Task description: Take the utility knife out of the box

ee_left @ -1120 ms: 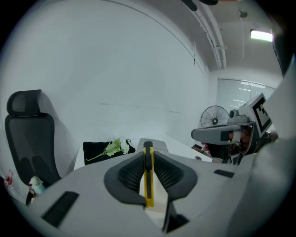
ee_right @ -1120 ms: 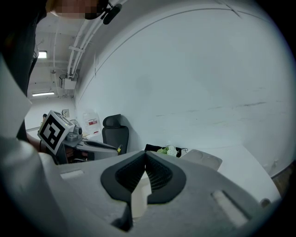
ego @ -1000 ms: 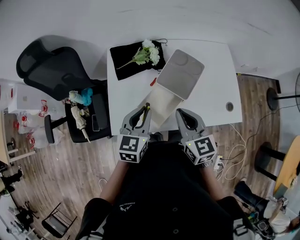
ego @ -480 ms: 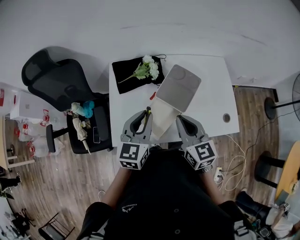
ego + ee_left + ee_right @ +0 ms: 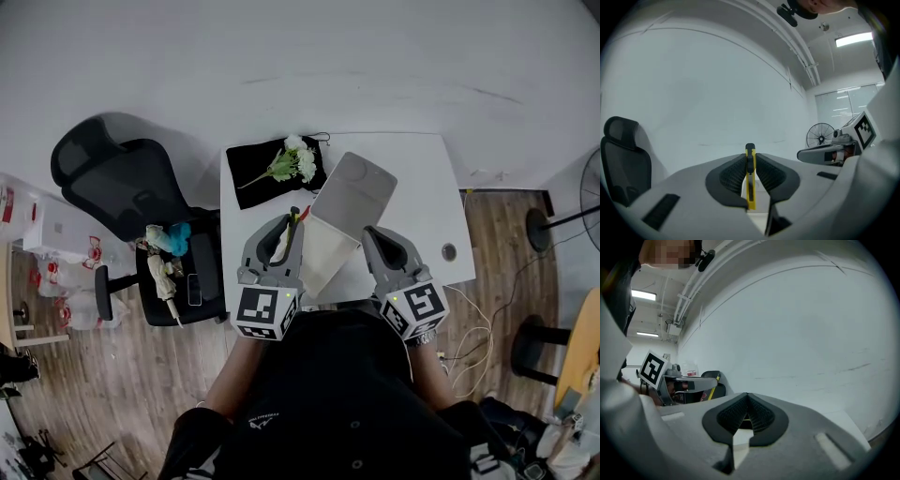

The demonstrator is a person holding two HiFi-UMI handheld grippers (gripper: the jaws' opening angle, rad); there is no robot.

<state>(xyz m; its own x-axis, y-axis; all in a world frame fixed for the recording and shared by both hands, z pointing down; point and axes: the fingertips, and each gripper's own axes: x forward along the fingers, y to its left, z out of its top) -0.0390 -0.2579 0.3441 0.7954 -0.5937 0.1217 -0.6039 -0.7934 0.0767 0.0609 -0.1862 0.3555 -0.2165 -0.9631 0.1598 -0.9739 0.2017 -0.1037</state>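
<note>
My left gripper (image 5: 290, 225) is shut on a yellow and black utility knife (image 5: 750, 174), which stands up between the pads; its tip shows in the head view as the knife (image 5: 294, 217). The gripper is raised over the near left part of the open white box (image 5: 328, 253), whose lid (image 5: 353, 196) tilts back. My right gripper (image 5: 375, 238) is shut with nothing in it, held up over the box's near right side. In the right gripper view the jaws (image 5: 746, 408) meet, and the left gripper (image 5: 682, 383) with the knife shows at left.
The white table (image 5: 422, 187) carries a black cloth (image 5: 253, 159) with white flowers (image 5: 298, 156) at its back left. A red item (image 5: 304, 212) peeks out beside the box. A black office chair (image 5: 122, 187) with clutter stands left. A fan (image 5: 819, 136) is off to the right.
The head camera has pulled back and up, so table and box look smaller. Both grippers stay raised over the box's near side; the left keeps its hold on the knife.
</note>
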